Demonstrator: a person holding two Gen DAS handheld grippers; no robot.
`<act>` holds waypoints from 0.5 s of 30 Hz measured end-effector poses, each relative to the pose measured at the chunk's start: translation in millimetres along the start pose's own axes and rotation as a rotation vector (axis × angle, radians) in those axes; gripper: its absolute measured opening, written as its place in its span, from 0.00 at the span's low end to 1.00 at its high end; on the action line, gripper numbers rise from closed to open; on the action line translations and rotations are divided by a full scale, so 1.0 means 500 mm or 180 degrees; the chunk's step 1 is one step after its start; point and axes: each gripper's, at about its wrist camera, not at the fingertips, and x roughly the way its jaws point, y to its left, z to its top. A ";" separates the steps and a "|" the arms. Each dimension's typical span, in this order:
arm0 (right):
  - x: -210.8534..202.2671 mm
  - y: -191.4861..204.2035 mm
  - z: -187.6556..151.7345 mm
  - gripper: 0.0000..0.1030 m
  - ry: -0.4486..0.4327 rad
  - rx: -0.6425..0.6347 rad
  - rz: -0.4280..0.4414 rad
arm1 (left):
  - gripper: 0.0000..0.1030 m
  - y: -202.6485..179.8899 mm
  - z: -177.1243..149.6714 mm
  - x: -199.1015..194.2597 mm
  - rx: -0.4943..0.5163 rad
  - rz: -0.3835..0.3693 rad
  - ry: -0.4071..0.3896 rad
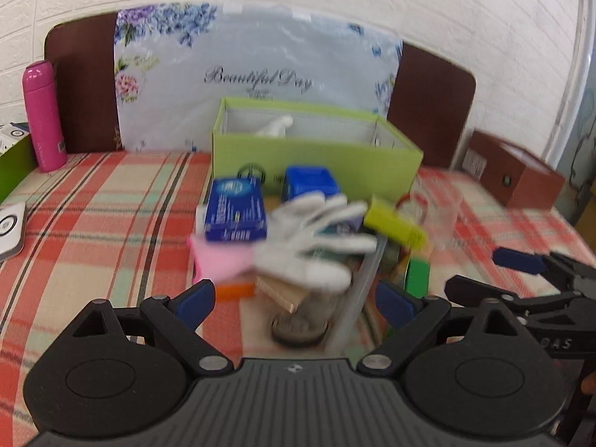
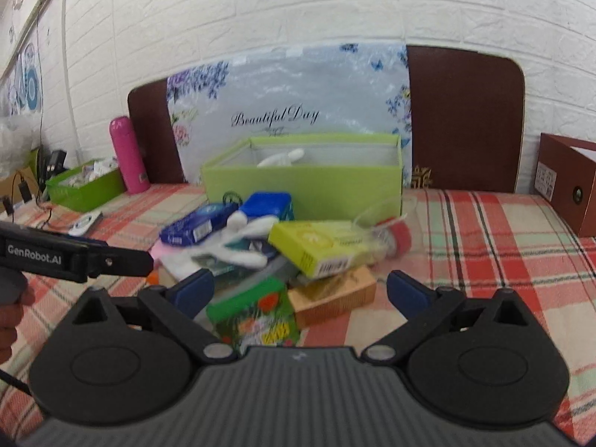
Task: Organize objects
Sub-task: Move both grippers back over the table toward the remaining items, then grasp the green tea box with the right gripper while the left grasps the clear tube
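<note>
On the red-plaid-covered bed (image 2: 484, 246) a heap of small cartons and a white fabric glove (image 1: 316, 242) is lying just before the open lime-green cardboard box (image 2: 309, 182), both tools, left (image 1: 294, 300) and right (image 2: 300, 292), gaping empty, seemingly approaching; next, choosing one piece.

White brick-pattern wall (image 2: 298, 7); dark brown headboard (image 2: 465, 119) against it; red, green and cream plaid cover (image 2: 503, 246) over the surface below.

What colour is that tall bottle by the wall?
Bright pink bottle, clearest in the left wrist view.
</note>
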 end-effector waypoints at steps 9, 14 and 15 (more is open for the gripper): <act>0.066 0.032 0.017 0.67 0.0003 -0.0304 0.0256 | 0.82 0.016 -0.036 0.001 -0.0063 -0.0181 0.0175; 0.047 -0.013 -0.017 0.36 0.0191 -0.0104 0.0219 | 0.66 -0.005 -0.033 0.018 -0.0013 -0.0391 0.0226; 0.038 -0.026 -0.027 0.36 0.0214 -0.0051 0.0196 | 0.62 -0.012 -0.033 0.027 0.0010 -0.0451 0.0254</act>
